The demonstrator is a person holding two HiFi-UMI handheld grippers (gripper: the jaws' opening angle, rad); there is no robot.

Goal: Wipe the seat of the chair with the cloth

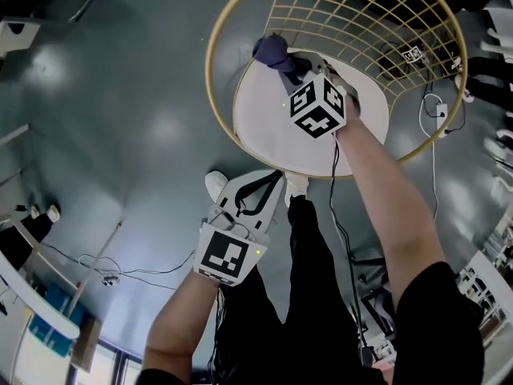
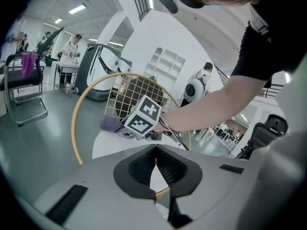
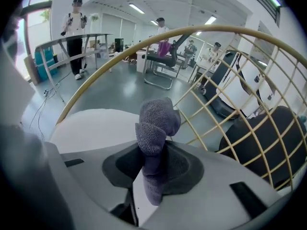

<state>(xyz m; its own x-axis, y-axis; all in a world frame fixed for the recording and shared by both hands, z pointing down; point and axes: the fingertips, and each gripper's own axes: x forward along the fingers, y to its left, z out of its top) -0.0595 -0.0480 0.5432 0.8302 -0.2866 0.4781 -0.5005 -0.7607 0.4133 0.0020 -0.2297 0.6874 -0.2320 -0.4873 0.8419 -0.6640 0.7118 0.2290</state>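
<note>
The chair has a round white seat inside a gold wire frame. A dark purple cloth is bunched at the seat's far left edge, and my right gripper is shut on it. In the right gripper view the cloth sticks up between the jaws, with the white seat beyond. My left gripper hangs over the floor just in front of the seat, jaws shut and holding nothing. The left gripper view looks at the seat, the cloth and the right gripper's marker cube.
Grey floor surrounds the chair. Cables lie at the left, with desk edges beside them. A black office chair and people stand far off. My legs and white shoe are right below the seat.
</note>
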